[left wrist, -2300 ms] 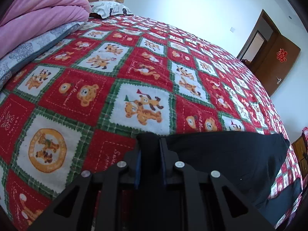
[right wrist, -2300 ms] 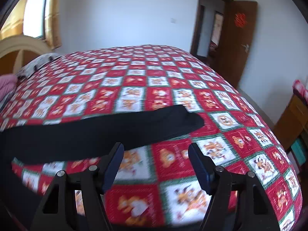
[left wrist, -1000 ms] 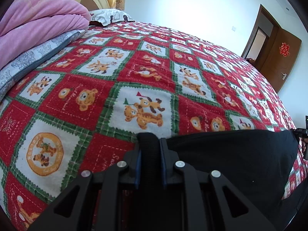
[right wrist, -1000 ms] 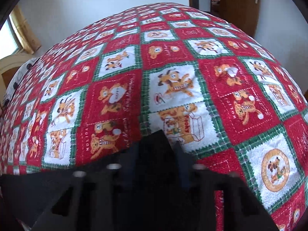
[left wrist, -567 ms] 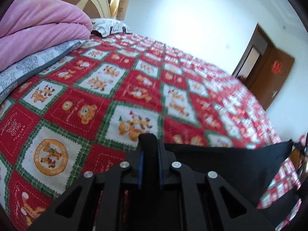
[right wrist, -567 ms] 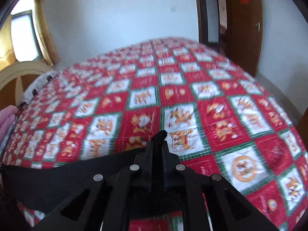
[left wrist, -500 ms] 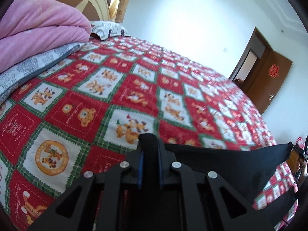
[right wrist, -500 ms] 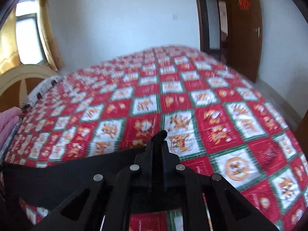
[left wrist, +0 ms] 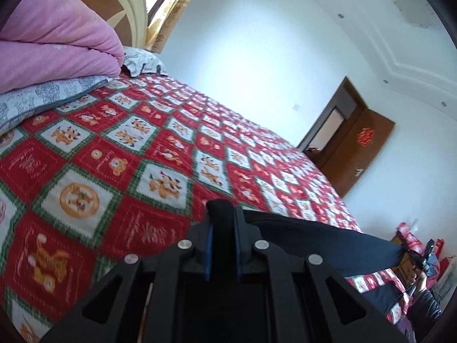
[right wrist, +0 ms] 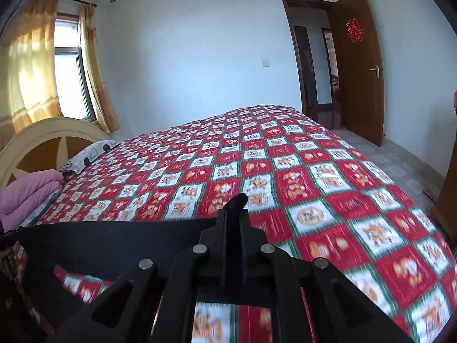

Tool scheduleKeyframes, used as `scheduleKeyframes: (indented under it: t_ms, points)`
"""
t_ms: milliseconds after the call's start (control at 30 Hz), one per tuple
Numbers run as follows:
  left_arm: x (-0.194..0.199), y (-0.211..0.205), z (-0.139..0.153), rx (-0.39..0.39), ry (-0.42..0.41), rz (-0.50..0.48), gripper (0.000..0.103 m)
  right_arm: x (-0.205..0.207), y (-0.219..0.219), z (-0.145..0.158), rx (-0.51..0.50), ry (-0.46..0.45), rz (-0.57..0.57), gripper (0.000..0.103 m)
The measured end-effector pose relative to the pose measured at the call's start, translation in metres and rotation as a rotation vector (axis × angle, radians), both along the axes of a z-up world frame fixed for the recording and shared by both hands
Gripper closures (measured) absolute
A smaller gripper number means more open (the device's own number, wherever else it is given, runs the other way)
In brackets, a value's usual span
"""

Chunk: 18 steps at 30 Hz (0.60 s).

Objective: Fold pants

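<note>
Since the bed (right wrist: 328, 200) is huge and covered in a busy red checked quilt, I've got loads of landing room, but the pants (left wrist: 328, 243) are thin, limp black cloth stretched in the air between my two hands, so a slack middle could crease the fold. Left gripper (left wrist: 222, 214) and right gripper (right wrist: 234, 208) are both clenched on bunched fabric, and a small pinch might slip

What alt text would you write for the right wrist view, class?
The right gripper is shut on an edge of black pants, held stretched above a red, white and green patterned bedspread. Beyond stand a headboard, a curtained window and an open door.
</note>
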<state>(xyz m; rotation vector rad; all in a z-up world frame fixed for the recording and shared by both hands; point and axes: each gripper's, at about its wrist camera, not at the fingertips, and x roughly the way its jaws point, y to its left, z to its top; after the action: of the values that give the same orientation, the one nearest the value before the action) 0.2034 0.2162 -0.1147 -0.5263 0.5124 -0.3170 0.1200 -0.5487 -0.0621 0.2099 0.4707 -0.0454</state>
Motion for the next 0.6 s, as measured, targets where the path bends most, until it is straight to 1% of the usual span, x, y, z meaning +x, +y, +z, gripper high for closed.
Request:
scheduleKeyframes:
  t_ms: [67,200,300,400,500,600]
  points:
    - [-0.015,0.004,-0.007,-0.030,-0.010,-0.015,0.090,-0.019,-0.002,-0.005,0.018,-0.007,0.000,0.096]
    - [-0.037,0.008,-0.024,-0.053,-0.004,-0.036,0.090,-0.062,-0.009,-0.022,0.054,-0.001,-0.014,0.096]
    - [-0.055,0.011,-0.037,-0.047,0.000,-0.052,0.090,-0.083,-0.017,-0.034,0.080,0.015,-0.030,0.096]
    - [-0.068,0.016,-0.051,-0.058,0.016,-0.067,0.090,-0.103,-0.020,-0.044,0.103,0.030,-0.017,0.096]
    - [-0.077,0.013,-0.063,-0.022,0.044,-0.083,0.090,-0.114,-0.014,-0.052,0.086,0.066,-0.009,0.096]
    - [-0.084,0.011,-0.066,0.009,0.045,-0.091,0.090,-0.123,-0.013,-0.062,0.078,0.112,-0.026,0.096]
